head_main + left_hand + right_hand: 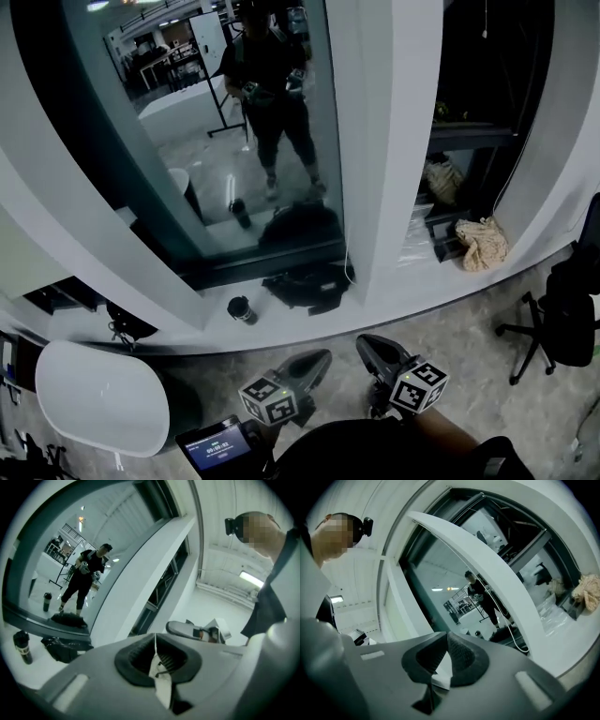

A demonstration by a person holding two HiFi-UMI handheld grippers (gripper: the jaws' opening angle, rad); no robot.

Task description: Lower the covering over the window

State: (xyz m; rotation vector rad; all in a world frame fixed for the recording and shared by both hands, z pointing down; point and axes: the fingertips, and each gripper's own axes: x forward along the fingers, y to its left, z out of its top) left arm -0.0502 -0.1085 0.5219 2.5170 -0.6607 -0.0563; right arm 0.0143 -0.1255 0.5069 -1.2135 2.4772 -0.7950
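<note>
Looking for writing gives little: each marker cube, one on the left (269, 398) and one on the right (419, 384), carries only black and white square patterns. A small screen (216, 442) under the left cube shows pale digits, too small to read.

The left gripper (319, 359) and the right gripper (366, 345) are held side by side in front of the person, both pointing level toward the window (216, 159). Their tips are near each other but not touching. A dark forearm (450, 433) leads to the right one. In the left gripper view the two ribbed pads meet along a thin line and nothing is between them. In the right gripper view the jaws also stand together at the tips, and they hold nothing.

The window is straight ahead. Its glass is bare and reflects the person with the room behind. The covering itself I cannot make out in any view. A thin white cord (347, 265) hangs at the right edge of the glass, just beside the white pillar (384, 141), and comes down to the ledge (375, 302). On the ledge lie a black bag (305, 286) and, to its left, a dark cup (242, 309). A beige bundle (483, 242) lies further right, and an office chair (561, 314) stands on the floor there. A white oval surface (98, 394) is at the lower left.
</note>
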